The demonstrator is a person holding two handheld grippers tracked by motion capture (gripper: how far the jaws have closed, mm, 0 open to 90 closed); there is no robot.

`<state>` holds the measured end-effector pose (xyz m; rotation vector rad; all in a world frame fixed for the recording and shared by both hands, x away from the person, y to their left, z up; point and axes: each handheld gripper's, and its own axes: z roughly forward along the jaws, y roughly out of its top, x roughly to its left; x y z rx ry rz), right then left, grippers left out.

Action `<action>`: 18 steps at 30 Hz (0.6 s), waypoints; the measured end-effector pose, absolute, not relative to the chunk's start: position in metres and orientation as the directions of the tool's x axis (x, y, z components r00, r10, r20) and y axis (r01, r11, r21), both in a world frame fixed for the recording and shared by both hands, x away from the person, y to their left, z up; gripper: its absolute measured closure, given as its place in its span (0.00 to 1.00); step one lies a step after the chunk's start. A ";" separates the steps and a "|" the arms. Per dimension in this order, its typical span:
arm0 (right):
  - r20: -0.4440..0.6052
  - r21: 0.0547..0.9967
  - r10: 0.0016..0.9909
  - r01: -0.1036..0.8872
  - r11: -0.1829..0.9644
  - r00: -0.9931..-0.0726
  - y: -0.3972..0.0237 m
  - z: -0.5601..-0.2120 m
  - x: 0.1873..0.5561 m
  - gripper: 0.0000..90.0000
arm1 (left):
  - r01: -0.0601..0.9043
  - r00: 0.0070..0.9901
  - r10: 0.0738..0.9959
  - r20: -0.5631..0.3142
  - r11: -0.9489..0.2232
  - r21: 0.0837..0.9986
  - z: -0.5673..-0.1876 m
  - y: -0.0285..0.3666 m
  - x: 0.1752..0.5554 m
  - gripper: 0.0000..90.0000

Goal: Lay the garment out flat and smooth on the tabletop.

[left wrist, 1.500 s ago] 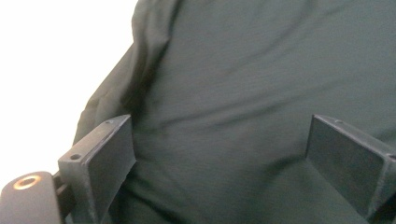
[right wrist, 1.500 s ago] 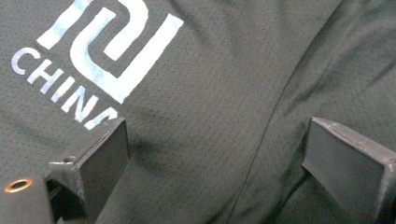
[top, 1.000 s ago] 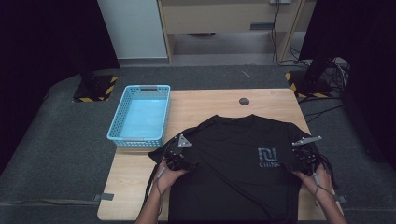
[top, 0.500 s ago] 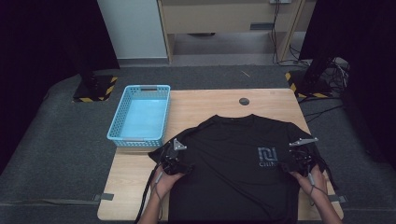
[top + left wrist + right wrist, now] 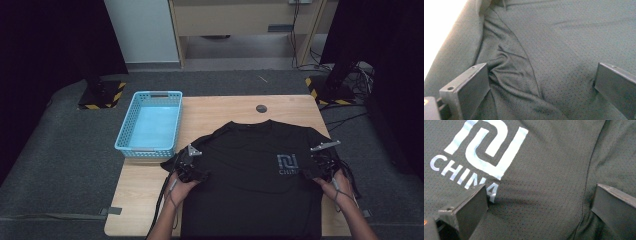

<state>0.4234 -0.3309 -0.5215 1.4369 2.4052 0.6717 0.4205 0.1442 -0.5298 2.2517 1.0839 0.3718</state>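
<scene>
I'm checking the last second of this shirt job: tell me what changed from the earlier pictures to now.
Both grippers, left and right, have just been opening; their fingers now stand wide over the black T-shirt, gripping no cloth. Both hands drew slightly toward the near edge. The shirt, blue basket and table stayed put.

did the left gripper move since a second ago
Yes, a little: the left gripper has slid toward the near table edge, away from the basket. Its jaws have just been opening over the shirt.
</scene>
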 end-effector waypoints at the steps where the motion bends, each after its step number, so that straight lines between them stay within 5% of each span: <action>1: 0.014 0.511 0.879 0.759 0.404 -0.477 -0.331 -0.522 0.424 0.01 | 0.611 0.627 0.779 -0.009 -0.485 0.625 -0.529 0.143 0.422 0.00; 18: 0.014 0.503 0.876 0.761 0.410 -0.482 -0.344 -0.521 0.450 0.01 | 0.638 0.625 0.781 -0.010 -0.503 0.584 -0.526 0.129 0.461 0.00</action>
